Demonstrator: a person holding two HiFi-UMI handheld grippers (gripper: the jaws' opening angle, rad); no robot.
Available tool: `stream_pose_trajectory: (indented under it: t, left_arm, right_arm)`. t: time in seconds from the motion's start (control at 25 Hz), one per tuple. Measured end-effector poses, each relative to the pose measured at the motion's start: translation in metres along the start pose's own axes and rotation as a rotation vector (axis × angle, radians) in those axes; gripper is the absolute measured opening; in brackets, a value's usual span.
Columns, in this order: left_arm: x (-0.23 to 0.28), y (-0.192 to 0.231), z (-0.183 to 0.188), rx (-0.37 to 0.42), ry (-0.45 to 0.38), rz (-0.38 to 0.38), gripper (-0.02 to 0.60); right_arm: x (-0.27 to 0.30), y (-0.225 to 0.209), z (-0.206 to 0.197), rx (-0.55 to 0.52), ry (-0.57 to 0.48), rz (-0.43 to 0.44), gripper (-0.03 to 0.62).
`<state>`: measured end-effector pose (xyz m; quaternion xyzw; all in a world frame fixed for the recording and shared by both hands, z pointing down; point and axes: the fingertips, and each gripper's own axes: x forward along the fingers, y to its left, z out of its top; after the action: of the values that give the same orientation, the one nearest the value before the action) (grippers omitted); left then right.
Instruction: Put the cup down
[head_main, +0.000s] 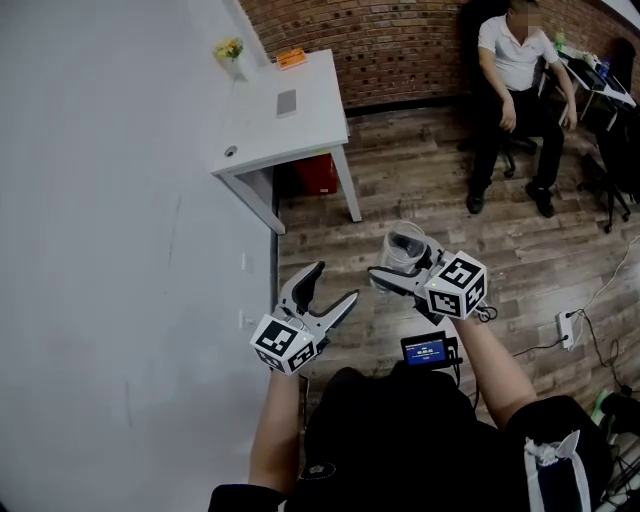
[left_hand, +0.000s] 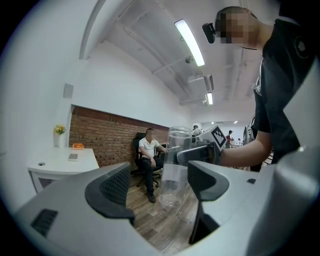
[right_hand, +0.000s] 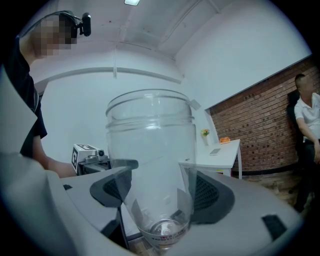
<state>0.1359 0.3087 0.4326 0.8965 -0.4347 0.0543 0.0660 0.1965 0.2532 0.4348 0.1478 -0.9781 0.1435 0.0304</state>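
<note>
Overhead, steeply downward; gripper views face-to-face

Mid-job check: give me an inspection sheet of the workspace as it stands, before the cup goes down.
Surface: white rectangular table ahead, against the white wall; the cup is not on it.
Job's things: clear plastic cup, empty, held over the wooden floor.
Clutter: on the table, yellow flowers in a vase, an orange flat object, a grey flat slab; a red object beneath.
Grippers: right claw shut on the cup; left claw open, empty.
Cables: white power strip and leads on the floor, right side.
Surroundings: brick wall; seated person.
</note>
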Motion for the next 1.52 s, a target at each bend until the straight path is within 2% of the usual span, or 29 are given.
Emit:
stream_pose_trajectory:
  t: [0.28, 0.52, 0.68, 0.96, 1.24, 1.52]
  left_arm:
    - [0.012, 0.013, -0.007, -0.021, 0.009, 0.016, 0.362]
    - [0.032, 0.051, -0.016, -0.044, 0.007, 0.001, 0.362]
    - [0.054, 0.094, -0.016, -0.047, -0.008, -0.022, 0.362]
    - [0.08, 0.186, 0.013, -0.022, -0.037, -0.068, 0.362]
    - [0.084, 0.279, 0.023, -0.033, -0.052, -0.067, 0.362]
    - [0.082, 0.348, 0.026, -0.044, -0.061, -0.048, 0.36]
  right_arm:
    - [0.004, -0.019, -0.002, 0.014, 0.008, 0.005, 0.373]
    - [0.032, -0.047, -0.004, 0.019, 0.026, -0.013, 0.373]
    - [0.059, -0.081, 0.006, 0.015, 0.022, -0.041, 0.373]
    - [0.135, -0.132, 0.048, -0.016, 0.012, -0.081, 0.373]
    - [0.218, -0.164, 0.071, -0.026, 0.027, -0.088, 0.373]
    - [0.275, -0.185, 0.078, -0.016, 0.041, -0.094, 0.373]
